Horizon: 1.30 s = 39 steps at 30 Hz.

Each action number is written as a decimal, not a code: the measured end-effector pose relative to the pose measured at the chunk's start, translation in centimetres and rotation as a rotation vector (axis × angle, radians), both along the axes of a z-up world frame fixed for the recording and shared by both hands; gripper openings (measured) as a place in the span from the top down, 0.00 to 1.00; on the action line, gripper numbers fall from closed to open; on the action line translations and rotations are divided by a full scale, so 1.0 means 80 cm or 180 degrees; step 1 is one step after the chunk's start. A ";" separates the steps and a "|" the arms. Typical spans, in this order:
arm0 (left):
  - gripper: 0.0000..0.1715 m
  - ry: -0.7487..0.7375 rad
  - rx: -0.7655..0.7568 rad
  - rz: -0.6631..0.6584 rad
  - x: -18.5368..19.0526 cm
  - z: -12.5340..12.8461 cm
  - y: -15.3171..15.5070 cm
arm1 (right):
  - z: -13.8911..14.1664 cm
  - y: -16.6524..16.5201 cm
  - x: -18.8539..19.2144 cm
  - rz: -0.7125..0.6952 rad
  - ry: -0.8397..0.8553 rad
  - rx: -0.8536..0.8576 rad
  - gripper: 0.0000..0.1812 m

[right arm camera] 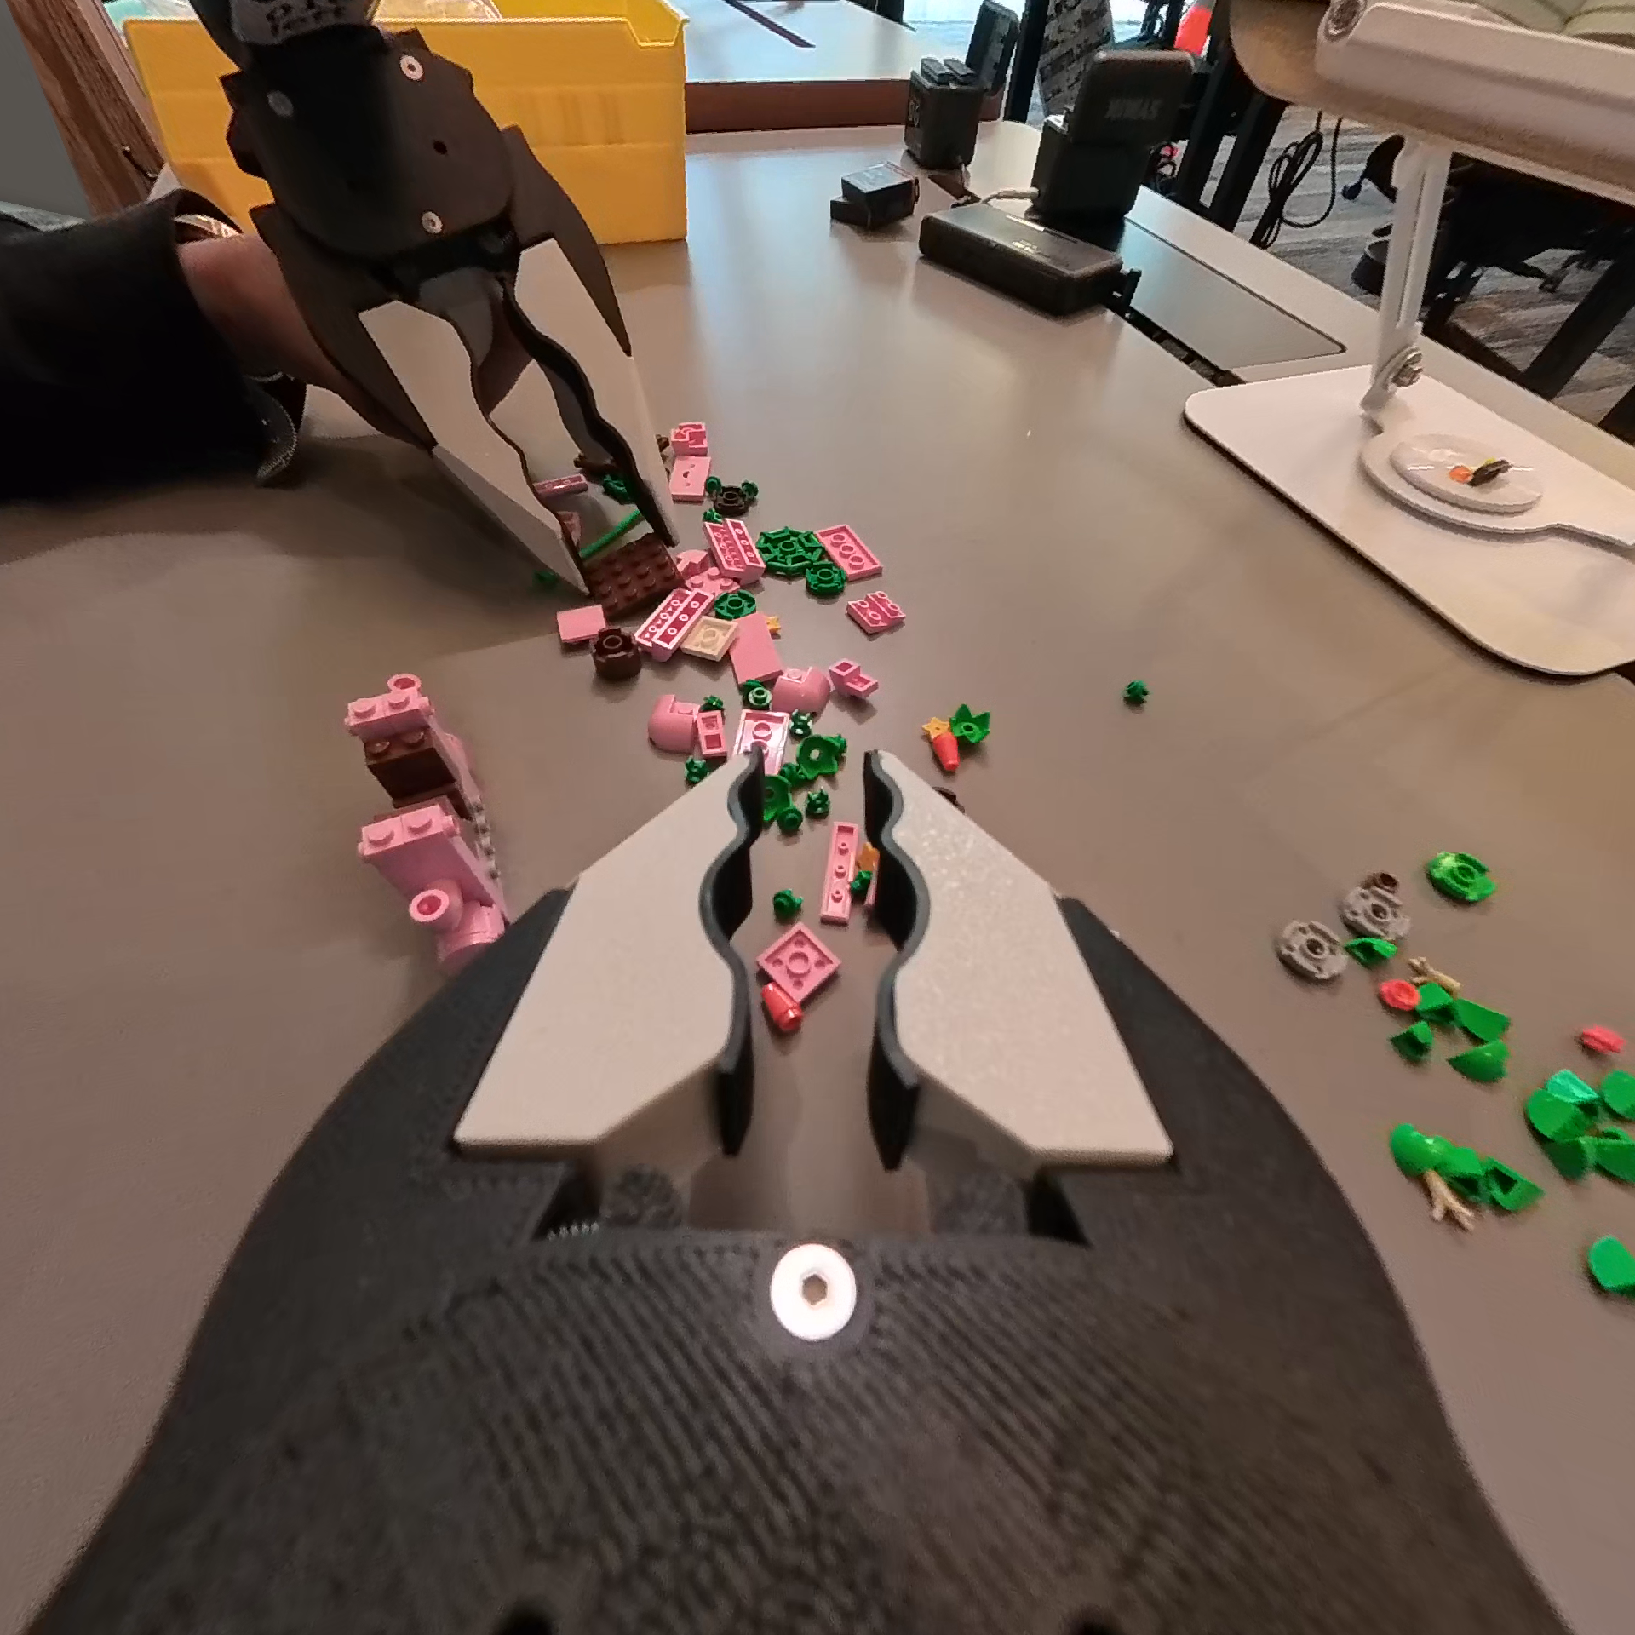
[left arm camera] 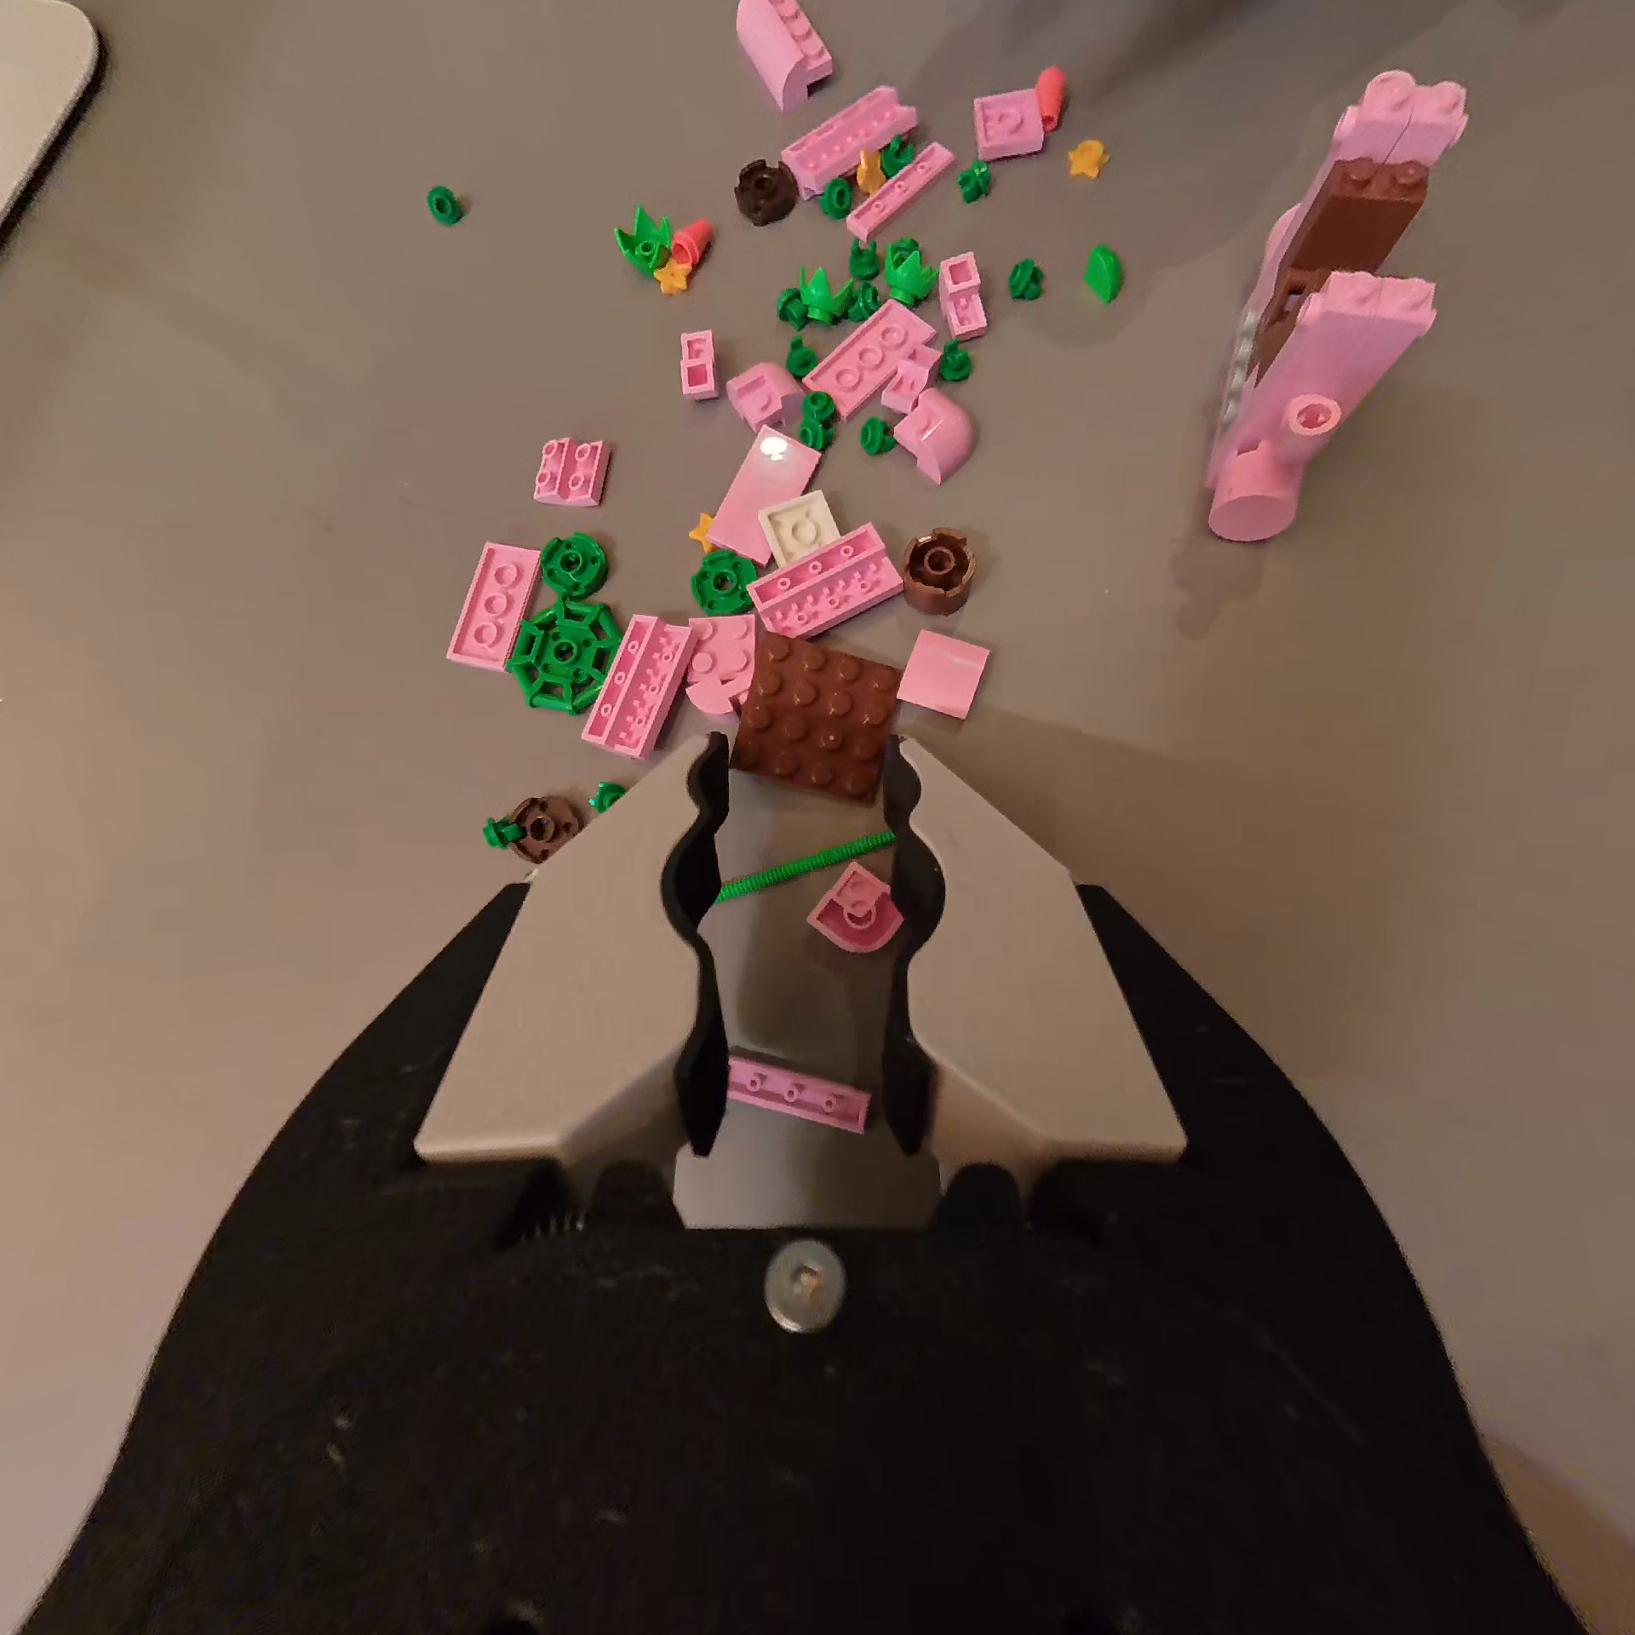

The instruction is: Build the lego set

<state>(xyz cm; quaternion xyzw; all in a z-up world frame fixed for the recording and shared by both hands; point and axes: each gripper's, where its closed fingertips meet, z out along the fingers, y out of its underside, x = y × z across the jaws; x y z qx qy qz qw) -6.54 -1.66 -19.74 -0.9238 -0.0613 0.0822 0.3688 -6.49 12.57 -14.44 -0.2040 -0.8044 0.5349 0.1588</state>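
A brown square studded plate [left arm camera: 818, 717] lies at the near edge of a scatter of pink, green and brown Lego pieces [left arm camera: 849, 354] on the grey table. My left gripper [left arm camera: 807, 752] is tipped down to the table with its jaws against the plate's two sides. The right wrist view shows the left gripper [right arm camera: 628, 562] straddling the plate [right arm camera: 633, 575]. My right gripper [right arm camera: 814, 770] is open and empty, hovering over small green pieces [right arm camera: 796, 787] at the pile's near end. A partly built pink and brown assembly [left arm camera: 1327, 310] lies beside the pile, left of my right gripper [right arm camera: 425, 814].
A yellow bin [right arm camera: 575, 115] stands at the back left, with black boxes [right arm camera: 1017, 248] at the back. A white stand's base [right arm camera: 1416, 531] is at the right. Green leaf pieces [right arm camera: 1504, 1106] and grey round plates [right arm camera: 1345, 929] lie at the right. A person's dark sleeve [right arm camera: 88, 354] is behind the left gripper. My hands' fingertips stand some 15 cm from each other.
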 end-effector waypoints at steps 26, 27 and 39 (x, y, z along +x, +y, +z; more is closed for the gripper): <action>0.80 0.0126 0.0530 -0.0577 0.048 0.039 0.035 | -0.048 -0.069 0.110 0.1325 -0.0480 0.0684 0.79; 0.80 0.0121 0.0519 -0.0626 0.053 0.037 0.038 | -0.056 -0.064 0.108 0.1302 -0.0494 0.0803 0.87; 0.80 0.0068 0.0089 -0.0942 0.117 -0.002 0.103 | -0.060 0.046 0.130 0.1335 -0.1007 0.1228 0.90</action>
